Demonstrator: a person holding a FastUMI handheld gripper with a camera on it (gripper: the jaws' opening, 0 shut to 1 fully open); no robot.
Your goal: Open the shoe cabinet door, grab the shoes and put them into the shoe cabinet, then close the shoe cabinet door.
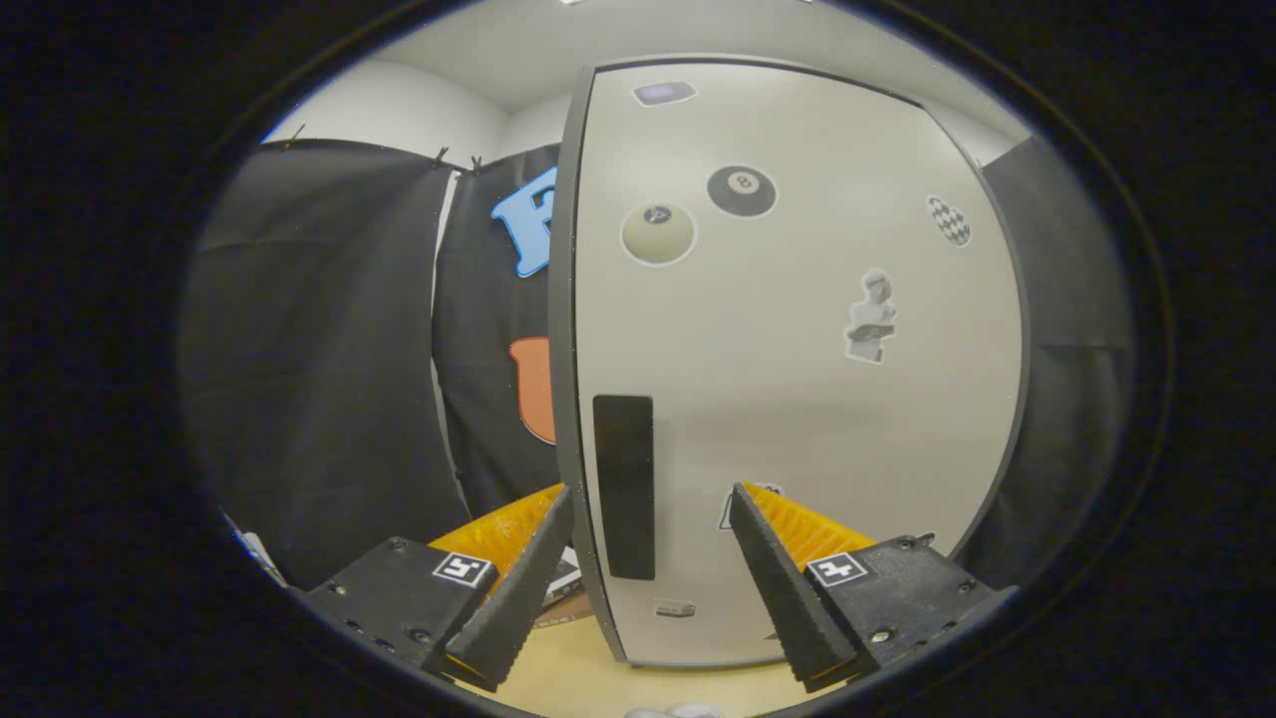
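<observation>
The shoe cabinet door (797, 379) is a pale grey panel with several stickers, standing close in front of me. A black rectangular handle (624, 485) runs upright along its left edge. My gripper (653, 494) is open, and its two fingers straddle that left edge of the door: the left fingertip (558, 504) lies just past the edge, the right fingertip (743, 499) lies over the door face. The handle stands between the fingers. Neither finger visibly presses on the door.
Black cloth hangs to the left of the cabinet and also to its right (1067, 329). A light wooden floor (598, 668) shows below the door. Something flat and dark (563, 583) lies on the floor behind the left finger.
</observation>
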